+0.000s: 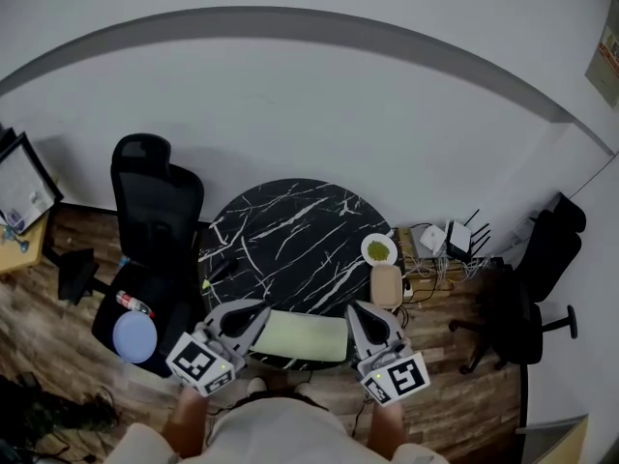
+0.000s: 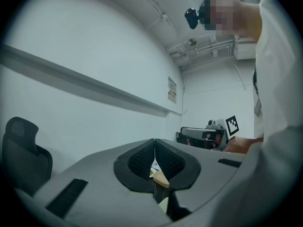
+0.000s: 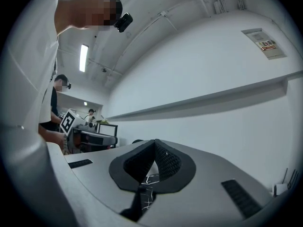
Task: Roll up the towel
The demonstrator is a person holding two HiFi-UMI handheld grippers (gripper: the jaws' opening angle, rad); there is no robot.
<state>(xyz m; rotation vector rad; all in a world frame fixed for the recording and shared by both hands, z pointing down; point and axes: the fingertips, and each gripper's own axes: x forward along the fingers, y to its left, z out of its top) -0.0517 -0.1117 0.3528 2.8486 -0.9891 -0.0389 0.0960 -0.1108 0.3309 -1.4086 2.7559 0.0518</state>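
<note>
I read both as empty: left gripper (image 1: 259,315) and right gripper (image 1: 355,310) have their jaws pressed together. The pale green towel (image 1: 305,336) lies on the near edge of the black marble table (image 1: 290,230), between them.

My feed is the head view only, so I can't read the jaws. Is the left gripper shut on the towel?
Observer: No. The left gripper has its jaws pressed together with nothing between them, so the towel is not held.
Operator: And the other one?
Observer: The right gripper is shut and empty as well. Only the marble table shows below its jaws.
</note>
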